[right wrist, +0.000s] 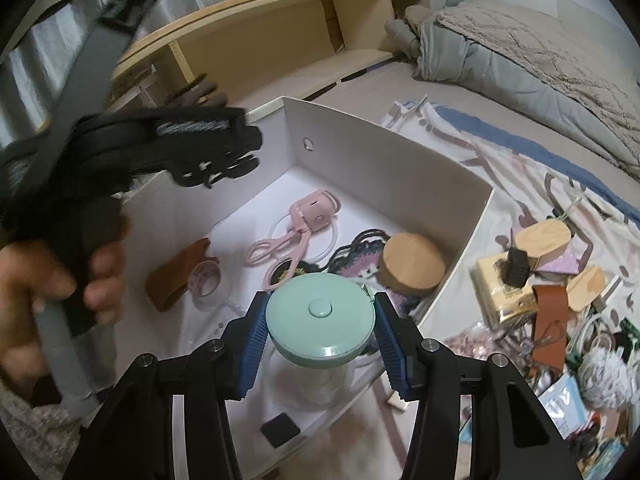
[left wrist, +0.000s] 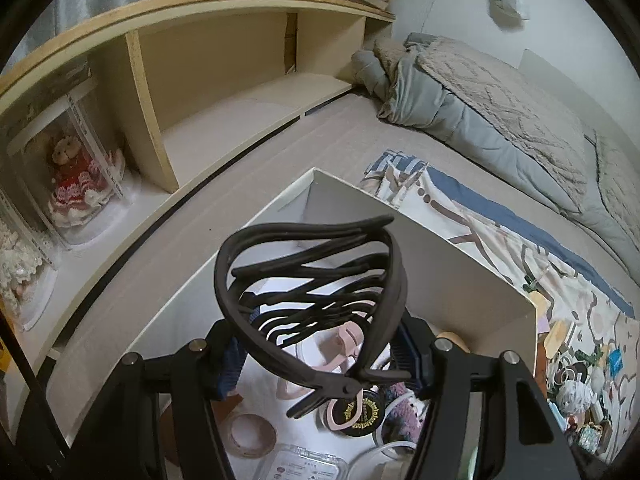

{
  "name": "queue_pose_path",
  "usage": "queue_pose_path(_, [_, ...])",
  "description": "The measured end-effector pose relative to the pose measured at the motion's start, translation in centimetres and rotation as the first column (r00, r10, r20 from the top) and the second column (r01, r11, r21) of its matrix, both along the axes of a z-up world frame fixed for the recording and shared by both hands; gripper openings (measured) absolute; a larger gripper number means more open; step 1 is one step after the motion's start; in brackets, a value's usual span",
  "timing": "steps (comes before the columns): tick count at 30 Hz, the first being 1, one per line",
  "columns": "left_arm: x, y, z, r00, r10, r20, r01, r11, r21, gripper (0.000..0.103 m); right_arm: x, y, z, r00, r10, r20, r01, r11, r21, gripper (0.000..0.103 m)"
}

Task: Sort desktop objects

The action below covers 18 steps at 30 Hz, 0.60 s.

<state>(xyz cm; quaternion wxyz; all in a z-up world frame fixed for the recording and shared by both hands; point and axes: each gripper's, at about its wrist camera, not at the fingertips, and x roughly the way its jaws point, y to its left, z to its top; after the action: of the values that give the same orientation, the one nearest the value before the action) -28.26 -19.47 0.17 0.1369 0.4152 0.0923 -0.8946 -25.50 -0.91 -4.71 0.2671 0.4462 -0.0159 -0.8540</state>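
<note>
My left gripper point(left wrist: 320, 356) is shut on a large black claw hair clip point(left wrist: 308, 280) and holds it above the white box point(left wrist: 460, 248). My right gripper point(right wrist: 320, 320) is shut on a round mint-green tape measure point(right wrist: 320, 316), held over the near part of the box point(right wrist: 400, 152). The box holds pink scissors point(right wrist: 280, 244), a pink device point(right wrist: 316, 208), a tape roll point(right wrist: 206, 278), a brown leather piece point(right wrist: 176, 276), a round wooden lid point(right wrist: 412, 266) and a knitted purple item point(right wrist: 360, 256). The left gripper and the hand on it show blurred at the left of the right wrist view point(right wrist: 168, 148).
The box stands on a bed with a patterned cloth point(right wrist: 500, 168). A pile of loose objects point(right wrist: 552, 300) lies on the cloth right of the box. A wooden shelf headboard point(left wrist: 220, 68) holds dolls point(left wrist: 76, 172). Folded grey bedding point(left wrist: 480, 92) lies at the back right.
</note>
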Motion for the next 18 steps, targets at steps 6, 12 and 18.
queue_pose_path(6, [0.2, -0.6, -0.4, 0.999, 0.037, 0.027, -0.038, 0.999, 0.027, 0.063, 2.0, -0.5, -0.3, 1.0, 0.022, -0.003, -0.022, 1.0, 0.009, 0.052])
queue_pose_path(12, [0.5, -0.9, -0.9, 0.998, 0.04, 0.047, -0.04, 0.999, 0.001, 0.063, 3.1, -1.6, -0.1, 0.998, 0.054, -0.009, -0.054, 0.998, 0.013, 0.052])
queue_pose_path(18, [0.4, -1.5, -1.5, 0.996, 0.042, 0.074, -0.042, 0.999, 0.004, 0.063, 3.7, -2.5, -0.3, 0.997, 0.079, 0.007, -0.079, 0.997, 0.02, 0.052])
